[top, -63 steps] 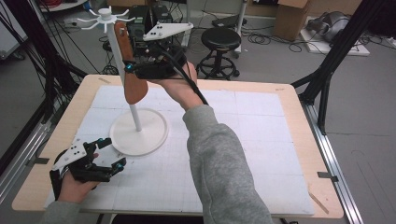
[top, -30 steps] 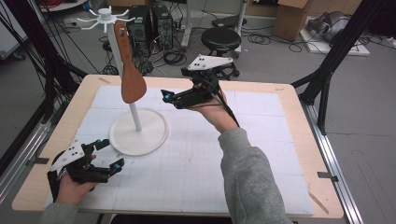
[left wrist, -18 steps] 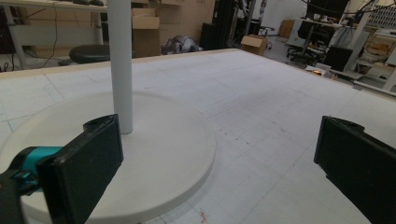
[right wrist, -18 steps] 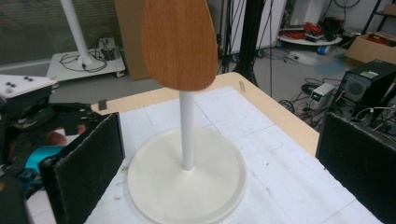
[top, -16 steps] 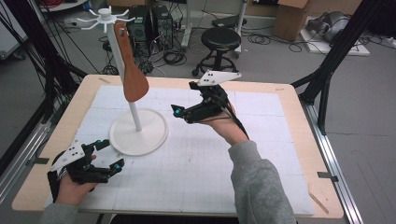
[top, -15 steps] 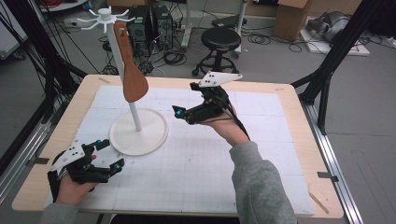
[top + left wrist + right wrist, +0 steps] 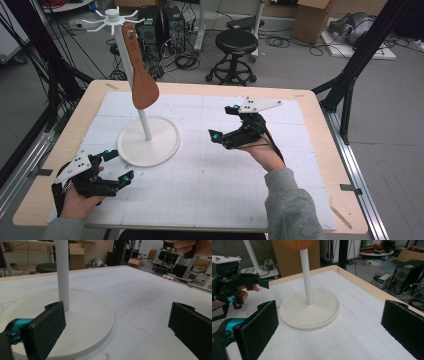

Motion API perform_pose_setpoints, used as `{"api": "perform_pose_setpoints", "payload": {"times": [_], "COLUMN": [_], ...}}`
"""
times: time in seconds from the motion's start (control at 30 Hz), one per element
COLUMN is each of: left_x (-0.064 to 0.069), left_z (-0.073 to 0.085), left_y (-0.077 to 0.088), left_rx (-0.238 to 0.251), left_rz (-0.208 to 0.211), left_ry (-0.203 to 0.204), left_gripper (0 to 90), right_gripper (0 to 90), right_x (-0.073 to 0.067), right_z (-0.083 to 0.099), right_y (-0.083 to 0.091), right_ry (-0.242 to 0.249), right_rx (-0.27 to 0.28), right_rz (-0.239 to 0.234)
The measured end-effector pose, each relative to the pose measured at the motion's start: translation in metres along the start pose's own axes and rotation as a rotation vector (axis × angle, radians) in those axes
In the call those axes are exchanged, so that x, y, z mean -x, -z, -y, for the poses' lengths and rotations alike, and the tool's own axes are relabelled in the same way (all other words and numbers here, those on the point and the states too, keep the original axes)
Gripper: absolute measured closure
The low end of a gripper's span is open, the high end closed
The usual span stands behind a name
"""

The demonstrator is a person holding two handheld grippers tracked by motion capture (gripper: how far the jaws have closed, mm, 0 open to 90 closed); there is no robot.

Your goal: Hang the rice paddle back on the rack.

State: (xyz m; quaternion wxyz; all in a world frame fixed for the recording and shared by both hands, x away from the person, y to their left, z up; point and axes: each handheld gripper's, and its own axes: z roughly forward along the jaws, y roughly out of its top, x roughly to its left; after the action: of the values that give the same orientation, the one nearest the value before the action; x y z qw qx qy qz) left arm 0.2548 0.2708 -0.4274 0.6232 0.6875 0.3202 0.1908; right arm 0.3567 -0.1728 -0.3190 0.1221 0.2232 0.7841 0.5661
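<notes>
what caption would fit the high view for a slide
Wooden spatula hangs on a white stand; open left gripper and right gripper rest apart from it.

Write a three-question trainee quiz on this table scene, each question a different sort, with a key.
1. True or false: the wooden spatula lies flat on the table.
2. What does the spatula hang from?
A. a box
B. the white stand
C. a stool
3. Fill in: both the left gripper and the right gripper have their jaws ____.

Key:
1. False, it hangs.
2. B
3. open, with nothing between them.
</notes>
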Motion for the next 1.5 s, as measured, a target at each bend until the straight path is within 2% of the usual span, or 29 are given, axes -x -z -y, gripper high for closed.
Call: {"api": "perform_pose_setpoints", "payload": {"times": [0.17, 0.33, 0.43, 0.53, 0.8, 1.03, 1.3, 1.5], "left_x": [0.001, 0.003, 0.003, 0.003, 0.004, 0.004, 0.004, 0.004], "left_z": [0.0, 0.001, 0.001, 0.001, 0.002, 0.002, 0.002, 0.002], "left_y": [-0.002, -0.003, -0.002, -0.002, -0.003, -0.003, -0.003, -0.003], "left_rx": [0.005, -0.01, -0.014, -0.013, -0.018, -0.019, -0.022, -0.02], "left_rz": [0.004, 0.009, 0.008, 0.008, 0.007, 0.006, 0.005, 0.005], "left_ry": [0.013, 0.006, 0.003, 0.005, 0.001, 0.0, -0.004, -0.001], "left_gripper": [1.8, 1.8, 1.8, 1.8, 1.8, 1.8, 1.8, 1.8], "right_gripper": [0.0, 0.0, 0.0, 0.0, 0.0, 0.0, 0.0, 0.0], "right_x": [0.007, 0.011, 0.016, 0.019, 0.018, 0.018, 0.019, 0.018], "right_z": [0.022, 0.041, 0.052, 0.064, 0.086, 0.102, 0.122, 0.129], "right_y": [0.011, 0.018, 0.026, 0.034, 0.048, 0.06, 0.071, 0.079], "right_ry": [-0.039, -0.076, -0.12, -0.134, -0.122, -0.146, -0.18, -0.188], "right_rx": [-0.003, -0.017, 0.025, 0.024, 0.016, 0.025, 0.0, 0.012], "right_rz": [0.029, 0.043, 0.04, 0.061, 0.082, 0.109, 0.131, 0.146]}}
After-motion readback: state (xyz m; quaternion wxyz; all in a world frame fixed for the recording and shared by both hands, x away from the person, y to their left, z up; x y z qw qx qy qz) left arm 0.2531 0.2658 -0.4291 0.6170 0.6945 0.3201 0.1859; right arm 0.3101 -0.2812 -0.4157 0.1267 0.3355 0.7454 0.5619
